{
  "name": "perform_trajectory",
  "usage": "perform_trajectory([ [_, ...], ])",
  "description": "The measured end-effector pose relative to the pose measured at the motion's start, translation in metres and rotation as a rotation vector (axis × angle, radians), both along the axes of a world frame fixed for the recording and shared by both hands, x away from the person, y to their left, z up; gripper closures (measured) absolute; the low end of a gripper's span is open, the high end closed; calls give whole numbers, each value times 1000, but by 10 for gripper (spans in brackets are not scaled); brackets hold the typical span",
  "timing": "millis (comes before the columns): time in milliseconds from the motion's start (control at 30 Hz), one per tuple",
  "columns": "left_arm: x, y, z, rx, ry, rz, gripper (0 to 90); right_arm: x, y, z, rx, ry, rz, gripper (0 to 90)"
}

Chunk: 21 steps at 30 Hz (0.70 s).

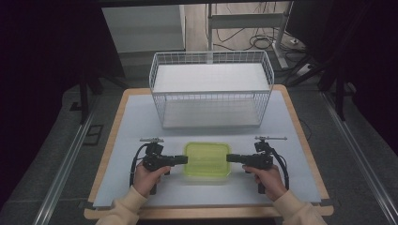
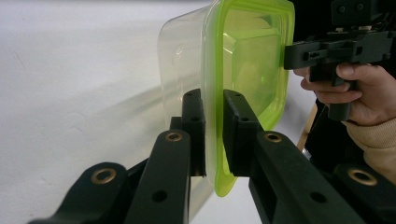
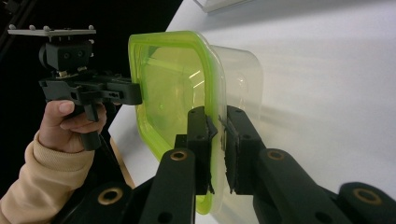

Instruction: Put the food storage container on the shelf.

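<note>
Box: I see a clear plastic box with a green lid (image 1: pixel 207 159). It sits on the white table top (image 1: pixel 136 122), near my side of the table, between my two grippers.
Lid: it is bright green and see-through, and it is on the box. Its rim sticks out past the box wall all the way round.
Left gripper: my left gripper (image 1: pixel 184 160) is at the left edge of the box. In the left gripper view its two black jaws pinch the green rim, one jaw on each side of it.
Right gripper: my right gripper (image 1: pixel 229 158) is at the right edge of the box. In the right gripper view its jaws pinch the rim on that side the same way.
Hands: my left hand (image 1: pixel 149 178) and my right hand (image 1: pixel 268 180) each hold a gripper handle. My sleeves are cream.
Basket: a white wire basket (image 1: pixel 211 89) stands farther back on the table, apart from the box.
</note>
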<state>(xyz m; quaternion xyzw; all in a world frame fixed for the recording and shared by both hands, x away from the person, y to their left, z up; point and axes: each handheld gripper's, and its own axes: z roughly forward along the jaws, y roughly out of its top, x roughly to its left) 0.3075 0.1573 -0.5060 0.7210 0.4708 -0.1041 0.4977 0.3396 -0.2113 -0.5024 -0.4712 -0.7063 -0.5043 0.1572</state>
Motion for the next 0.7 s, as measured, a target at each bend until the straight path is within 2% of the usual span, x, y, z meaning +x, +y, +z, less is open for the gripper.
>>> perform_trajectory([
  [133, -3, 0, 5, -6, -17, 3, 805, -1, -1, 3, 9, -15, 2, 815],
  [367, -5, 0, 8, -17, -25, 4, 805, -3, 0, 7, 2, -39, 4, 814],
  [567, -6, 0, 13, -12, -41, -4, 805, -4, -1, 11, 2, -57, 3, 814],
  [700, -6, 0, 20, -24, -60, 3, 806, -5, 0, 23, -2, -106, 3, 813],
])
